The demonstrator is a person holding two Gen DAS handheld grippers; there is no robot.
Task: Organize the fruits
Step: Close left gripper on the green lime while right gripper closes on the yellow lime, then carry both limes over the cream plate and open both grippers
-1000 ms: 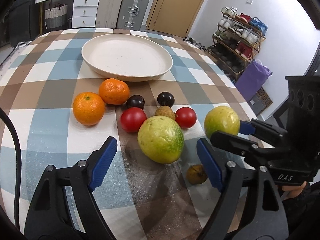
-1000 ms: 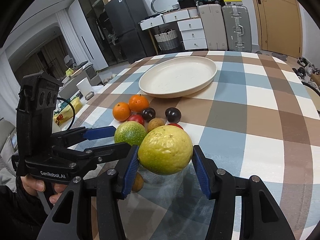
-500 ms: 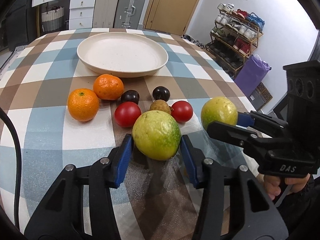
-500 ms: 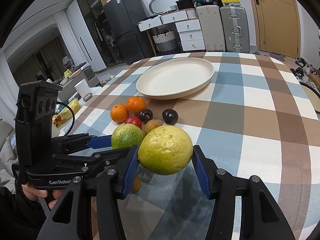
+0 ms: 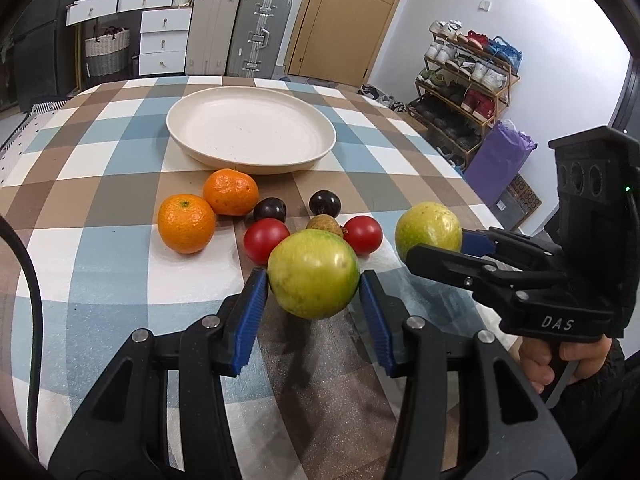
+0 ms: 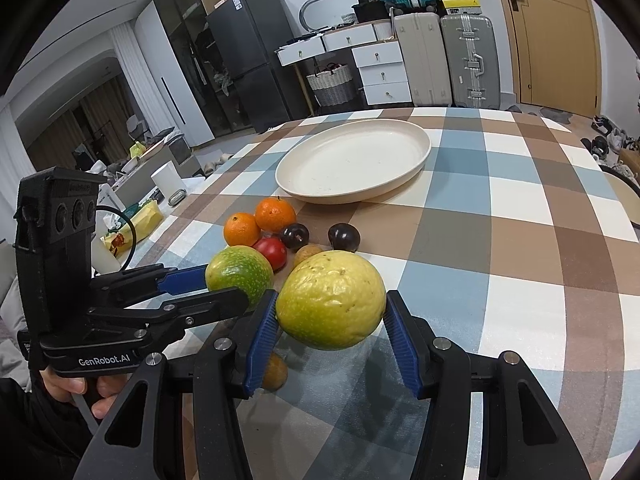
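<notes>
The left tongs (image 5: 314, 294) pinch a green guava (image 5: 313, 273) above the counter (image 5: 100, 236). The right tongs (image 6: 330, 322) pinch a yellow guava (image 6: 331, 300); the cream plate (image 5: 251, 132) lies beyond

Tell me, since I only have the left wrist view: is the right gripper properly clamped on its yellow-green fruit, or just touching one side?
Observer: Clamped. The right wrist view shows both jaws of the right gripper pressing opposite sides of the yellow-green fruit.
Operator: Anything beneath it?
Observer: Yes, a small brown fruit lies on the tablecloth below that fruit, partly behind one jaw. It is absent from your view, where the left gripper holds its green fruit.
</notes>
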